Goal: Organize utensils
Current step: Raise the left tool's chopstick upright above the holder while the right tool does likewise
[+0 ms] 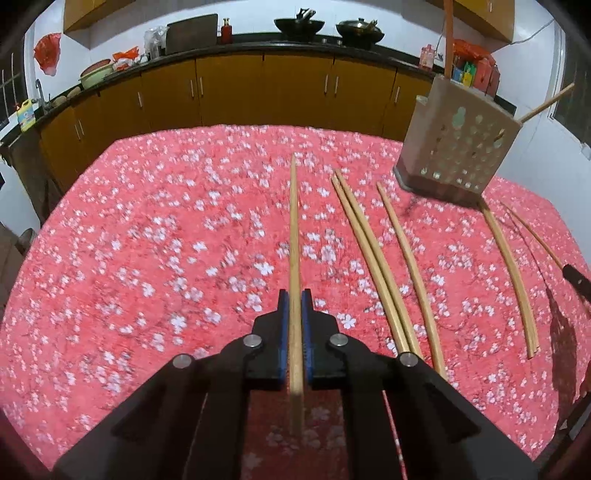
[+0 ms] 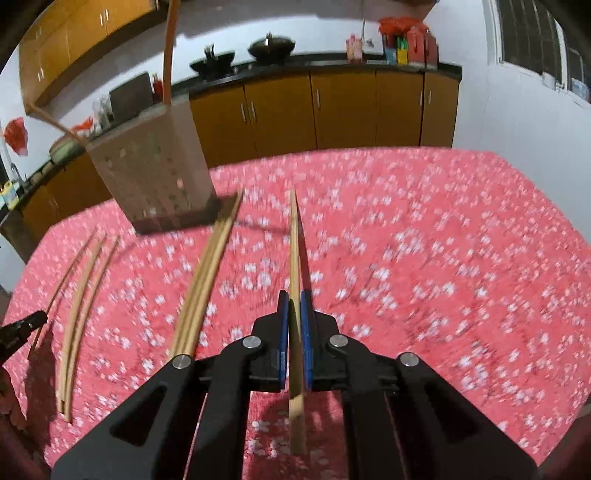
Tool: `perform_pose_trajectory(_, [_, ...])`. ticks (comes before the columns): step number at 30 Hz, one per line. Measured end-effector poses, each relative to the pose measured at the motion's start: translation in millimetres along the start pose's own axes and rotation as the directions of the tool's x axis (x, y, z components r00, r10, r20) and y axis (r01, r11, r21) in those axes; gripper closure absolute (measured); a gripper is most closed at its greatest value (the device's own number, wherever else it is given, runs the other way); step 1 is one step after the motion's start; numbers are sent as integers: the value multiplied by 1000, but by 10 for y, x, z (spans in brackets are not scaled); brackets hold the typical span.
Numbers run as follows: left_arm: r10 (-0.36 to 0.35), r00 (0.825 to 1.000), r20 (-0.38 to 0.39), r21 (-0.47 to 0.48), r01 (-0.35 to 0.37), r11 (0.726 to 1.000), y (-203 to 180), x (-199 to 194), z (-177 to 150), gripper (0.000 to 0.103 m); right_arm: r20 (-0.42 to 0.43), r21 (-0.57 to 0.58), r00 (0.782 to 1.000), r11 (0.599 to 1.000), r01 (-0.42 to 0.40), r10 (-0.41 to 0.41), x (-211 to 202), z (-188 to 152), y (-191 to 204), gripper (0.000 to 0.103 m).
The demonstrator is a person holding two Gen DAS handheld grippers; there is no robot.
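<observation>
My left gripper (image 1: 294,297) is shut on a wooden chopstick (image 1: 294,229) that points forward above the table. My right gripper (image 2: 294,299) is shut on another wooden chopstick (image 2: 294,251), also pointing forward. Several loose chopsticks (image 1: 369,254) lie on the red floral tablecloth right of the left gripper; in the right wrist view some loose chopsticks (image 2: 205,280) lie left of the right gripper. A perforated grey utensil holder (image 1: 456,147) stands at the far right with chopsticks sticking out; it also shows in the right wrist view (image 2: 155,173) at the far left.
The table carries a red cloth with white blossoms (image 1: 166,240). Behind it runs a counter with brown cabinets (image 1: 258,92), woks (image 1: 299,26) and bottles. The other gripper's tip shows at the right edge (image 1: 576,278) and at the left edge (image 2: 22,326).
</observation>
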State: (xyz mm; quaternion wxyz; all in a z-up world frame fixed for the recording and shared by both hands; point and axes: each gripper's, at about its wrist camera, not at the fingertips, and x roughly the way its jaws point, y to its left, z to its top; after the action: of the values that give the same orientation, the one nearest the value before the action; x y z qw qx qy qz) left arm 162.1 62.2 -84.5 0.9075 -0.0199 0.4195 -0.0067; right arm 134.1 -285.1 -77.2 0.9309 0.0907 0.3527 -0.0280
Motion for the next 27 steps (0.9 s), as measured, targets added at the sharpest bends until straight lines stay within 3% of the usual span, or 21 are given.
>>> perform_pose_trajectory(6, [-14, 996, 92, -1, 14, 1000, 66, -376, 178, 95, 119, 16, 993, 1000, -4, 2, -328, 218, -41, 96])
perform_pose_trajectory(14, [-41, 971, 234, 10, 40, 999, 26, -859, 461, 95, 236, 16, 972, 1000, -19, 14, -613, 418, -4, 96])
perform_pose_trajectory(21, [-58, 943, 328, 13, 56, 998, -9, -1140, 663, 95, 277, 10, 960, 999, -30, 26, -719, 501, 22, 96])
perform_pose_trajectory(27, [-62, 938, 341, 17, 60, 998, -18, -1156, 726, 95, 285, 1, 958, 999, -34, 32, -731, 529, 59, 96])
